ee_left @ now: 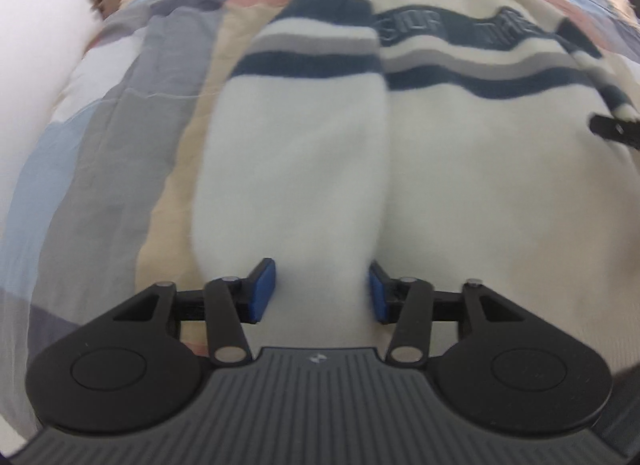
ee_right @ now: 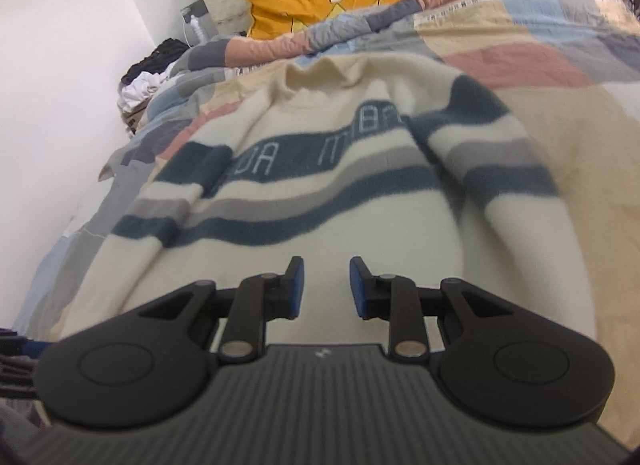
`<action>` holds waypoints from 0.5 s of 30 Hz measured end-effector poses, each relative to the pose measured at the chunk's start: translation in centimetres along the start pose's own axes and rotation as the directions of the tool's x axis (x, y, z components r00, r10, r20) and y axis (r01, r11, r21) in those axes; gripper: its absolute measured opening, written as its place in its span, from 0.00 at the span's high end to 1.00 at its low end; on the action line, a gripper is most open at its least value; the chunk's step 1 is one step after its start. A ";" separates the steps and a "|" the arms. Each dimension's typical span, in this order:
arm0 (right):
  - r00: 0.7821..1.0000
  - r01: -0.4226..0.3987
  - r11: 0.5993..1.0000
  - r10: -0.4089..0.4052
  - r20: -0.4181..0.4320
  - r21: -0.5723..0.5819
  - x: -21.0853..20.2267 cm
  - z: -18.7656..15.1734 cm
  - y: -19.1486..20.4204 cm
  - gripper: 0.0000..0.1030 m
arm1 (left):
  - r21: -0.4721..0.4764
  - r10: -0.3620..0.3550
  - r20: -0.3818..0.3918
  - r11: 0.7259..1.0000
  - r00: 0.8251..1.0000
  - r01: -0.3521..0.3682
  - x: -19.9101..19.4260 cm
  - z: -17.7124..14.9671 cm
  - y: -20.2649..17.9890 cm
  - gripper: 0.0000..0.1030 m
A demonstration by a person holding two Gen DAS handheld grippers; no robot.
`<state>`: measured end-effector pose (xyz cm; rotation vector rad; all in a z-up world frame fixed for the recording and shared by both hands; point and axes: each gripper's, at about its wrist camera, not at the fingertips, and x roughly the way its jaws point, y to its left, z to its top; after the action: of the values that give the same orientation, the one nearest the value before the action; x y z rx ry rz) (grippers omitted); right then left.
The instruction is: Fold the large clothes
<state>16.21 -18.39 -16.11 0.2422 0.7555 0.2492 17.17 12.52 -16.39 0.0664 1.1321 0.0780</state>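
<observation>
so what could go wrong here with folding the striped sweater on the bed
The left gripper has open jaws astride the sweater sleeve folded over the body; closing deep might pinch both layers and drag the body along.

The right gripper hovers open over the lower body with nothing between its pads, so a shallow bite could slip off the fuzzy knit.

The patchwork quilt underneath is soft and rumpled, and could get grabbed too.

Blurred sweater lettering (ee_right: 320,145) cannot be read.
</observation>
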 end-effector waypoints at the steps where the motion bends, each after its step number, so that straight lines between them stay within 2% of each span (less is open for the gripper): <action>1: 1.000 0.016 1.000 -0.016 0.001 -0.014 0.1 -0.1 0.0 0.73 | 0.003 0.020 -0.001 1.000 1.000 -0.020 0.0 0.2 0.2 0.74; 4: 1.000 0.031 0.999 -0.031 0.004 -0.016 0.7 -0.1 -0.3 0.74 | 0.000 0.053 0.011 0.999 0.999 -0.053 -0.5 1.7 1.8 0.88; 6: 1.000 0.021 1.000 -0.021 0.002 0.002 0.9 0.0 -0.7 0.73 | -0.025 0.066 0.009 0.998 0.998 -0.065 -0.9 3.0 3.8 0.88; 8: 1.000 0.013 1.000 -0.013 -0.004 -0.003 1.2 0.1 -0.8 0.72 | -0.034 0.123 0.038 0.992 0.992 -0.122 -1.4 4.3 6.0 0.89; 12: 1.000 0.013 0.999 -0.013 0.004 -0.041 1.4 0.2 -0.2 0.72 | -0.116 0.236 0.082 0.967 0.968 -0.226 -2.0 8.3 12.8 0.89; 15: 1.000 0.002 0.999 -0.002 0.001 -0.053 1.4 0.1 0.1 0.72 | -0.185 0.334 0.131 0.933 0.933 -0.308 -2.9 11.9 18.0 0.90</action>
<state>17.24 -17.89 -16.93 0.1915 0.7468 0.2666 26.24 30.01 -7.11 0.1121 0.9411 0.4500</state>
